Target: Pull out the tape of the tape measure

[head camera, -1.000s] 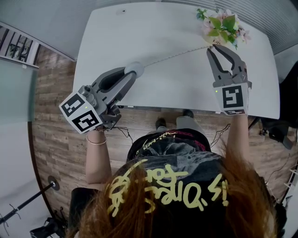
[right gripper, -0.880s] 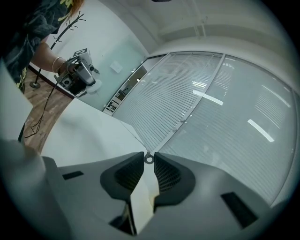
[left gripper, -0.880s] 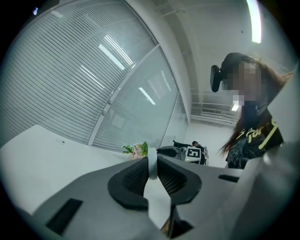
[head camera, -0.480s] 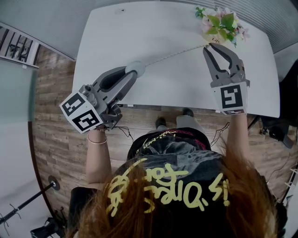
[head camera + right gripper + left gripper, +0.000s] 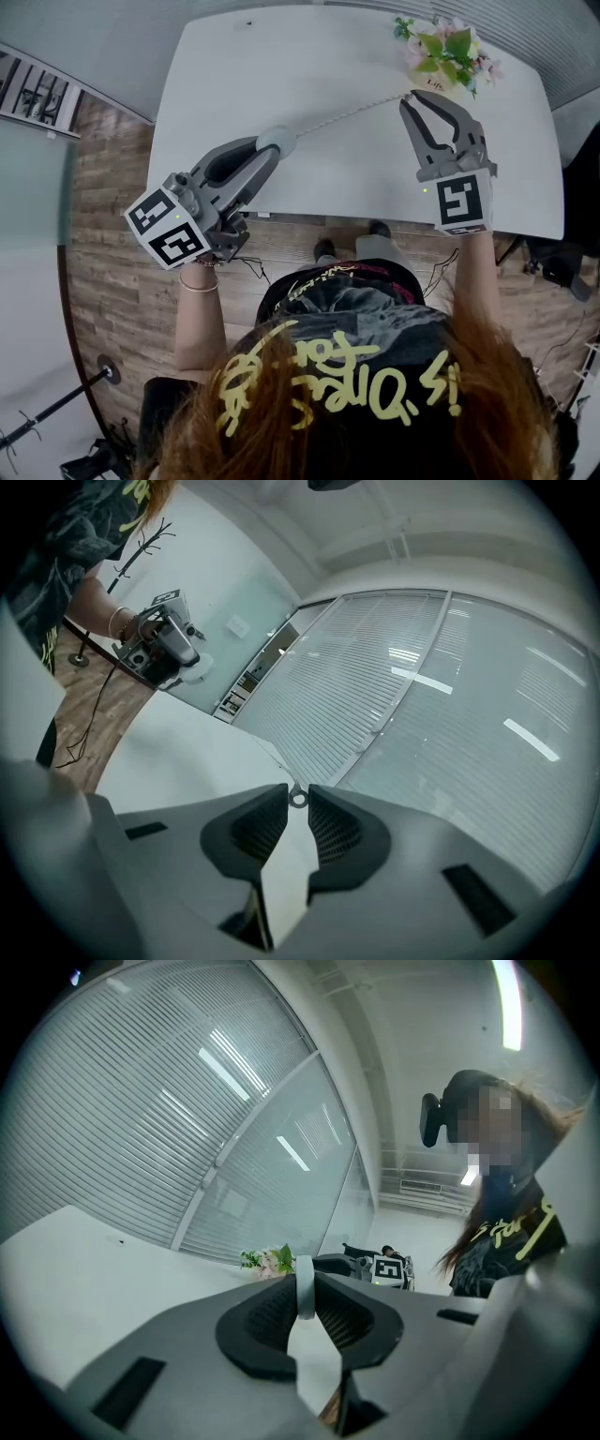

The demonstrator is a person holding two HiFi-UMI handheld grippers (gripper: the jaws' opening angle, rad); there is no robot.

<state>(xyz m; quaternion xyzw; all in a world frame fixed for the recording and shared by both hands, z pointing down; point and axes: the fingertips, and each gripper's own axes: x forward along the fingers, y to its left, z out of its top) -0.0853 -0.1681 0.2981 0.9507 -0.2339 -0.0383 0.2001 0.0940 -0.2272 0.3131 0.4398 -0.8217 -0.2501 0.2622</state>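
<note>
A small round white tape measure case (image 5: 279, 140) sits between the tips of my left gripper (image 5: 270, 148), which is shut on it above the white table (image 5: 309, 56). In the left gripper view the case (image 5: 304, 1288) stands edge-on between the black pads. A thin tape (image 5: 347, 117) runs up and to the right from the case to my right gripper (image 5: 412, 97). That gripper is shut on the small ring at the tape's end (image 5: 298, 799). The right gripper view shows my left gripper (image 5: 192, 666) far off with the white case in it.
A bunch of pink and green flowers (image 5: 448, 49) stands at the table's far right corner, close behind the right gripper. The table's near edge (image 5: 328, 217) runs just in front of the person, with wooden floor (image 5: 112, 281) to the left. Window blinds (image 5: 441, 696) lie beyond.
My right gripper has moved left and slightly towards the left gripper with the tape's end in it, so the stretched tape spans less. The left gripper has shifted slightly right.
</note>
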